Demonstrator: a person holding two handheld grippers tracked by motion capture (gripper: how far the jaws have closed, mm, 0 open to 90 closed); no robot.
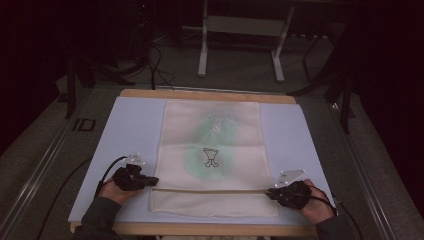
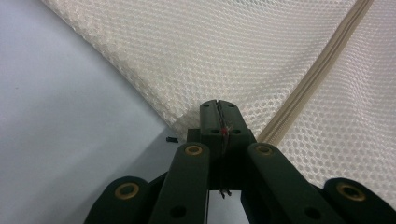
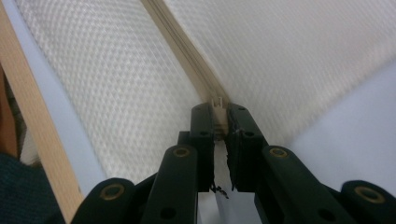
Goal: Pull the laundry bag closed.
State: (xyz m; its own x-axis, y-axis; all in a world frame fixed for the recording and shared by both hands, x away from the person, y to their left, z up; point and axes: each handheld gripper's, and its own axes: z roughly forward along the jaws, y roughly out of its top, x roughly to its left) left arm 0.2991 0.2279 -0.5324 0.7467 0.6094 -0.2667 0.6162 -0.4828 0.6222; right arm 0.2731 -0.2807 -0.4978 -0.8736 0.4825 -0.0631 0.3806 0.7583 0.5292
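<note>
The bench (image 1: 130,130) carries a pale blue mat with a wooden edge showing along its far and near sides. Flat on the middle of the mat lies a cream mesh laundry bag (image 1: 212,135), long side running away from the person, with a faint green garment and a small dark-outlined motif (image 1: 211,157) showing through the netting. A zipper (image 1: 210,190) runs straight across the bag near its closer end, from one side edge to the other. The left claw (image 1: 154,181) is at the bag's left edge, at the zipper's end; in the left gripper view its jaws are closed on the mesh edge (image 2: 187,122) just beside the zipper tape. The right claw (image 1: 269,192) is at the right edge, jaws clamped on the zipper's pull tab (image 3: 217,103).
</note>
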